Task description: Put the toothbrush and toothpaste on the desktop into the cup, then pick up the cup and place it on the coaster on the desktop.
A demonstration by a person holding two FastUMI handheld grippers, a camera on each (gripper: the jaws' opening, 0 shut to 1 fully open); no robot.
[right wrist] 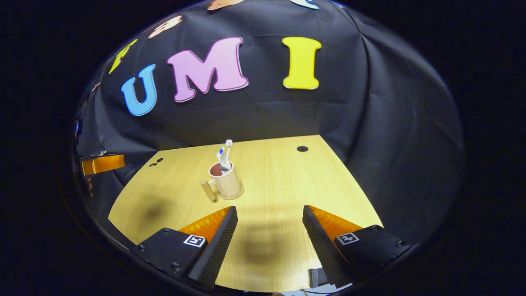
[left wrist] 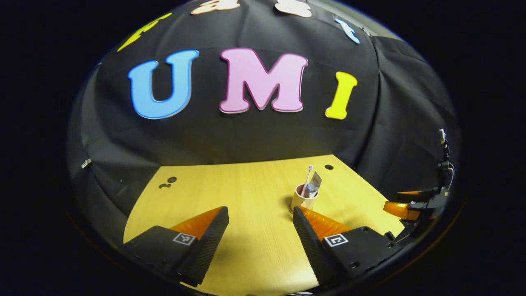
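Toothbrush (right wrist: 227, 151) and toothpaste (left wrist: 314, 183) are already standing in the cup (right wrist: 227, 182) on the counter (right wrist: 271, 181). Both claws, left (left wrist: 260, 224) and right (right wrist: 270, 224), are gaping wide, empty. Next likely: gripping the cup; coaster not discernible.

Both views are sharp; the desktop (right wrist: 279, 172) is bright with soft shadows, and the edges bend strongly.

Two wedge-shaped fingers (left wrist: 213, 240) on the boxy black-bodied left gripper (left wrist: 259, 216), ribbed on inner faces, translucent along outer flanks. Small square black-and-white marker tags and round screws on top. Same build on the right gripper (right wrist: 270, 213): wedge fingers (right wrist: 220, 242), tags, screws.
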